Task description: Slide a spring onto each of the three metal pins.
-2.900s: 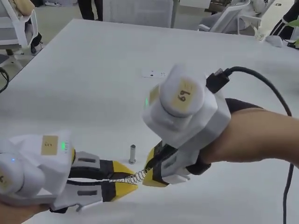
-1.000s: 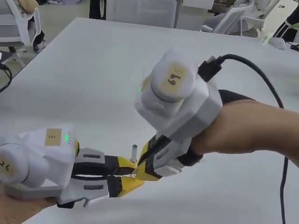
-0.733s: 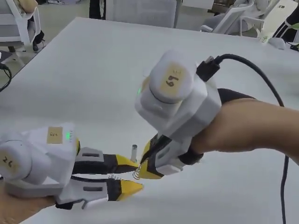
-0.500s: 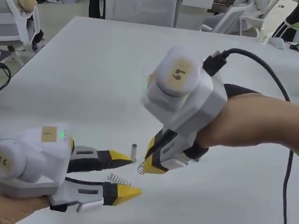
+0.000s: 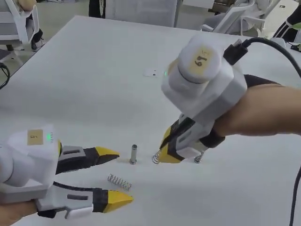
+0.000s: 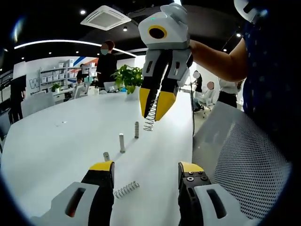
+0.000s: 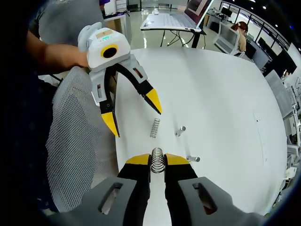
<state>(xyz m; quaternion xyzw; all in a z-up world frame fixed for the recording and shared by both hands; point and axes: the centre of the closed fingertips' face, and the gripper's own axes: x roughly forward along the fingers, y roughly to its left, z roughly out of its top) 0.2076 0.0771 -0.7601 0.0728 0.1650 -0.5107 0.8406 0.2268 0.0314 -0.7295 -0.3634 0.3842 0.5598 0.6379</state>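
Observation:
My right gripper [image 5: 159, 159] is shut on a small spring [image 5: 155, 158], held end-on between its yellow tips [image 7: 158, 160] just right of a bare metal pin [image 5: 133, 154]. A second spring [image 5: 119, 181] lies loose on the white table between the spread jaws of my open left gripper [image 5: 113, 176]. In the left gripper view that loose spring [image 6: 127, 189] lies just ahead of my left gripper [image 6: 146, 167], with two bare pins [image 6: 122, 142] and a farther pin wearing a spring [image 6: 137, 129] beyond. The right gripper [image 6: 157, 101] hangs above them.
The white table [image 5: 94, 80] stretches far ahead, with a small label [image 5: 151, 72] on it. A black cable [image 5: 263, 42] runs from the right gripper. Office chairs [image 5: 230, 19] stand past the far edge. Mesh fabric [image 7: 75, 141] borders the near table edge.
My left gripper has opened and drawn back left, and a spring now lies on the table. My right gripper has moved right with the other spring, past the pin.

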